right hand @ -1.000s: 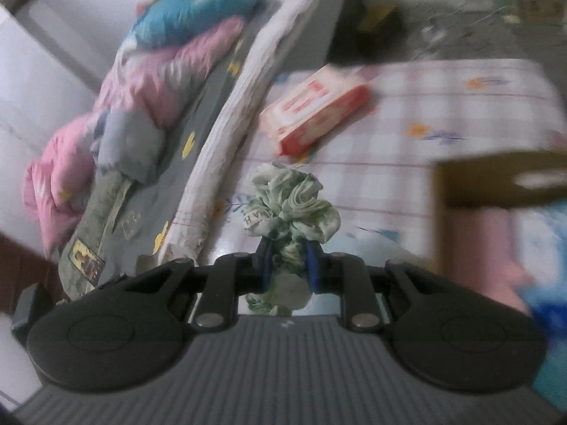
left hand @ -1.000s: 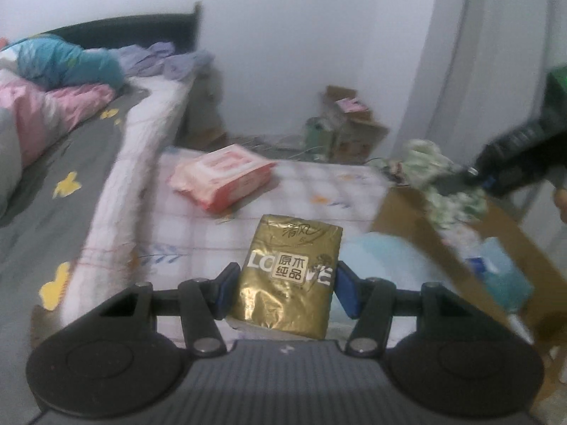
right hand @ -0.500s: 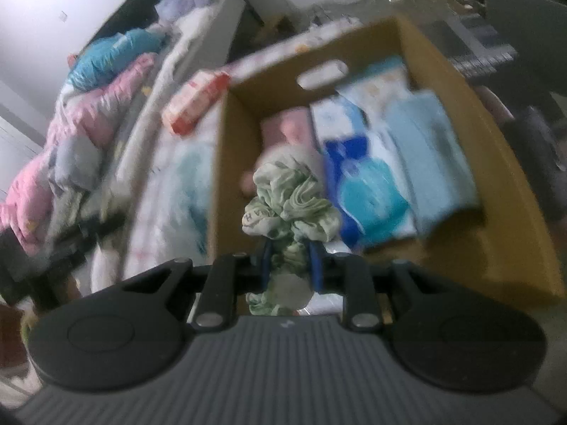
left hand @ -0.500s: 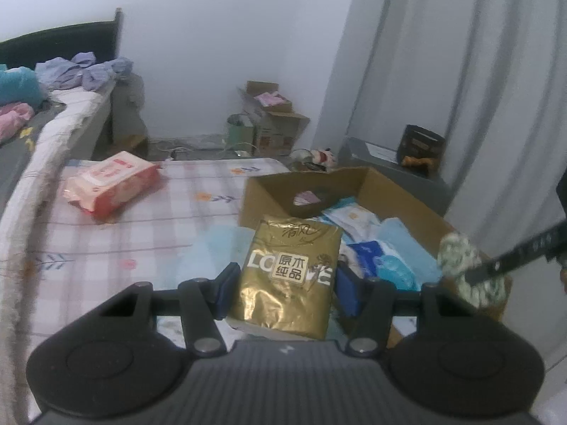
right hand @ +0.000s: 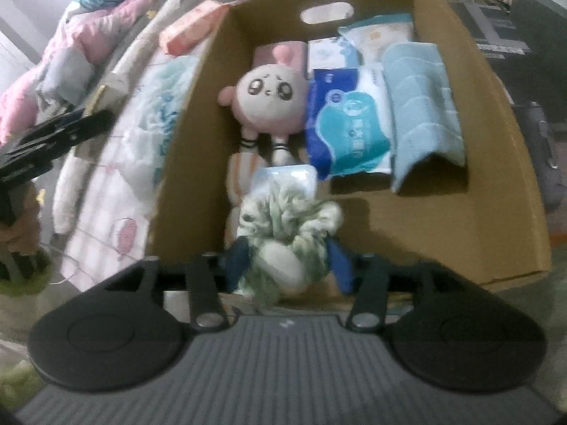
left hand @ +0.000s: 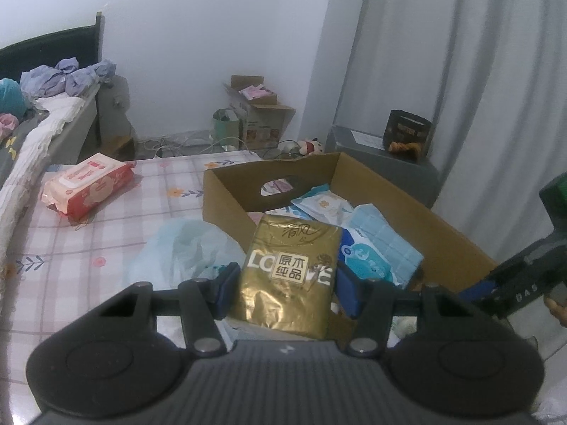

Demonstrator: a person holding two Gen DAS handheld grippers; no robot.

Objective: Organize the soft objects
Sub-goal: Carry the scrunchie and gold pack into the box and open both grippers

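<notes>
My left gripper [left hand: 287, 287] is shut on a gold tissue pack [left hand: 290, 272], held upright at the near left corner of the open cardboard box [left hand: 407, 198]. My right gripper [right hand: 288, 265] points down into the same box [right hand: 496, 141] at its near end. Its jaws are opening, and a crumpled green-and-white fabric bundle [right hand: 287, 219] sits loosely between the blue pads, spreading out. The right gripper's body also shows at the right edge of the left wrist view [left hand: 514, 283].
The box holds a pink plush toy [right hand: 269, 102], blue wipe packs [right hand: 347, 131] and a folded light blue cloth [right hand: 421, 106]. On the checked mat lie a pink wipes pack [left hand: 86, 184] and a pale blue plastic bag [left hand: 184, 248]. A bed runs along the left; a grey cabinet [left hand: 382, 156] stands behind the box.
Both grippers swung from the bed side over to the box. The right gripper, earlier shut on the green fabric, now has its jaws apart. The left still grips the gold pack.
</notes>
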